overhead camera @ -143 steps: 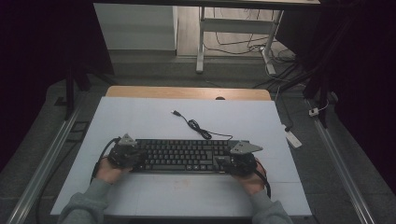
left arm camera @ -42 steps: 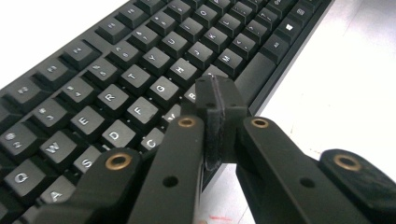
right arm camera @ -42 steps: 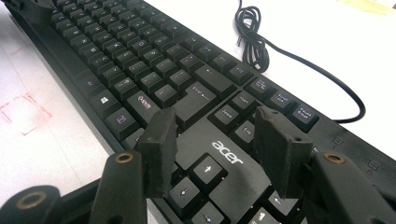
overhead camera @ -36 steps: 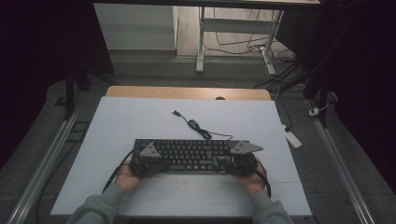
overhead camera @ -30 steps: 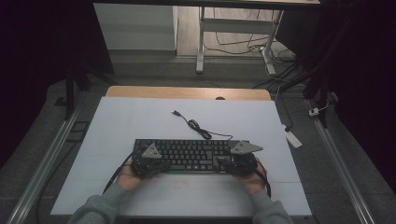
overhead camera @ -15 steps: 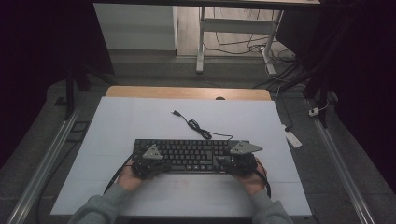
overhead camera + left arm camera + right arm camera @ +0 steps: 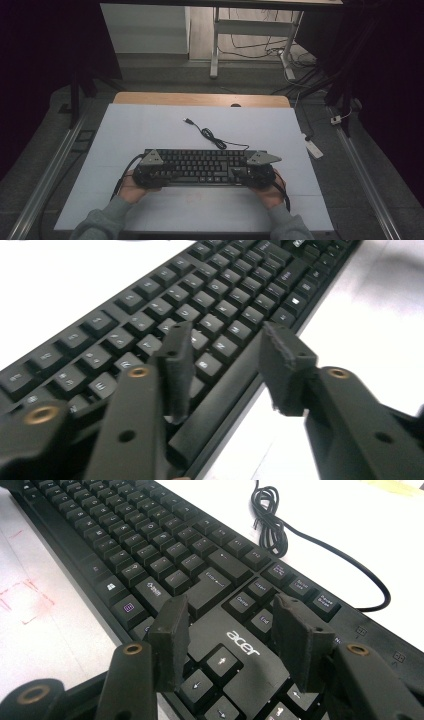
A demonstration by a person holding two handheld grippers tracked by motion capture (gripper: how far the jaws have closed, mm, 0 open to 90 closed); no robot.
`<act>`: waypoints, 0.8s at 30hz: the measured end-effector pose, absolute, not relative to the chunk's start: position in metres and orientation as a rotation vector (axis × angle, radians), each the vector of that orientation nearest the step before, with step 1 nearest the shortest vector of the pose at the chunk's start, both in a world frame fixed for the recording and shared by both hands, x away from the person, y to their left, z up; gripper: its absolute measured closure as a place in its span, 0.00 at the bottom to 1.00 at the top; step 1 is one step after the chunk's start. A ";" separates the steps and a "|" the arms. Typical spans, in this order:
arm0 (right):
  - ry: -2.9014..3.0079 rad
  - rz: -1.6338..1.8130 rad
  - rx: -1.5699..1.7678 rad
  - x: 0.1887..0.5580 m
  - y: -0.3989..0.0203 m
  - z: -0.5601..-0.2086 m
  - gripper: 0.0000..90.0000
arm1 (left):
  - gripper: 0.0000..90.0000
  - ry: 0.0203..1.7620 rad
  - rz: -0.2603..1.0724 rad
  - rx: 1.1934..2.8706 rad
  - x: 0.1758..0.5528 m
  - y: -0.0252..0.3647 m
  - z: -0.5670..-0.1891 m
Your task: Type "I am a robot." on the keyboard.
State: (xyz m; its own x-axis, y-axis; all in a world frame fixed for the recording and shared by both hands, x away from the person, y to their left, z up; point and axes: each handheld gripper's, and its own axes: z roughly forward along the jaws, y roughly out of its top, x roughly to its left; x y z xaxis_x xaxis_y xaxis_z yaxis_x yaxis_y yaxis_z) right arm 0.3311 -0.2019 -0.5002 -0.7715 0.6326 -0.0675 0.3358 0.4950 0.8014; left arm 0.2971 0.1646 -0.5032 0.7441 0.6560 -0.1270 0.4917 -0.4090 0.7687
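Observation:
A black Acer keyboard (image 7: 200, 167) lies flat near the front of the white table (image 7: 150, 125). Its black cable (image 7: 210, 136) coils behind it and ends in a loose USB plug (image 7: 186, 120). My left gripper (image 7: 150, 172) hovers at the keyboard's front left. In the left gripper view this gripper (image 7: 230, 340) has just been opening its jaws; they stand apart above the space bar and front edge of the keyboard (image 7: 225, 280), pressing on nothing. My right gripper (image 7: 250, 172) is open over the right end. In the right gripper view its jaws (image 7: 233, 611) straddle the logo patch above the arrow keys of the keyboard (image 7: 150, 530).
A wooden strip (image 7: 200, 99) borders the table's far edge. Metal rails (image 7: 55, 165) run along both sides. A white power strip (image 7: 312, 148) lies on the floor at the right. Faint red marks (image 7: 25, 600) show on the table in front of the keyboard.
Since the oldest frame my left hand has come in from the keyboard's left end to its front left part. Over the last second it shifted slightly left. The right hand kept still.

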 end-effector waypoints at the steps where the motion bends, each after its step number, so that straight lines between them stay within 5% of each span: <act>1: 2.389 1.168 0.811 0.331 -0.202 -0.500 0.55 | 0.55 0.875 0.247 2.087 0.298 0.166 -0.503; 11: 2.388 1.167 0.807 0.331 -0.202 -0.500 0.55 | 0.43 0.958 0.286 2.046 0.300 0.178 -0.499; 24: 2.384 1.162 0.814 0.331 -0.202 -0.500 0.55 | 0.43 0.982 0.315 2.014 0.301 0.184 -0.496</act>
